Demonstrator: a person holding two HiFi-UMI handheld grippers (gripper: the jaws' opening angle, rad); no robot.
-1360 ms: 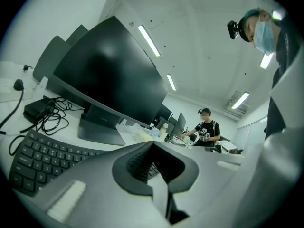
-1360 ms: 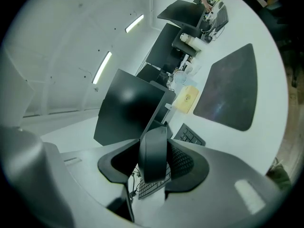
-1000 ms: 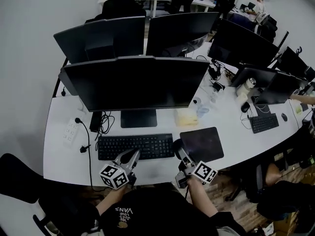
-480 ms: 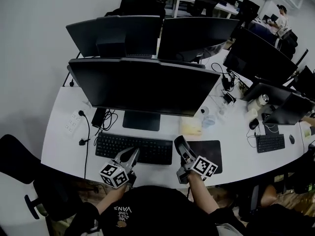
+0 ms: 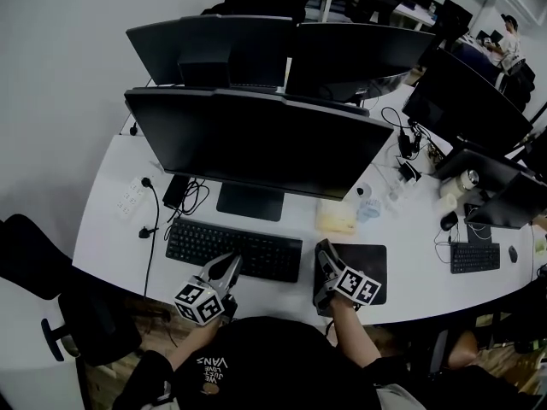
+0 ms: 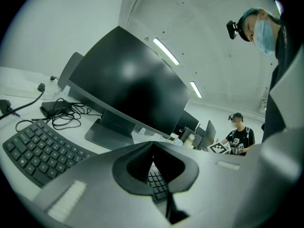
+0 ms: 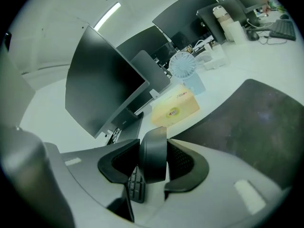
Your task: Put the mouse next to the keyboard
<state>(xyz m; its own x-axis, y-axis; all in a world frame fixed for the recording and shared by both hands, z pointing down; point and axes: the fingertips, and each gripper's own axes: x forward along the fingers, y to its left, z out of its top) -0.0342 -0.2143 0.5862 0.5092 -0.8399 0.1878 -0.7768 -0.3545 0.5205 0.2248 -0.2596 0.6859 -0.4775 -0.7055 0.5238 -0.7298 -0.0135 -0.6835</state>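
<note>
A dark mouse (image 7: 154,153) stands on edge between the pads of my right gripper (image 5: 324,253), which is shut on it. That gripper hovers low over the gap between the right end of the black keyboard (image 5: 232,248) and the dark mouse pad (image 5: 369,263). In the right gripper view a corner of the keyboard (image 7: 136,185) shows under the mouse, and the mouse pad (image 7: 256,122) spreads to the right. My left gripper (image 5: 232,266) is over the keyboard's front edge, its jaws touching at the tips with nothing in them; the keyboard (image 6: 38,148) lies to its left.
A big monitor (image 5: 256,143) on a stand rises just behind the keyboard. A yellow tissue box (image 5: 335,219) sits behind the mouse pad. A power strip (image 5: 131,200) and coiled cables (image 5: 192,196) lie at the left. More monitors and another keyboard (image 5: 474,257) fill the right.
The head view has swung, so the desk sits further right and lower in the picture. My right gripper stays by the keyboard's right end, still holding the mouse. The left gripper has barely moved.
</note>
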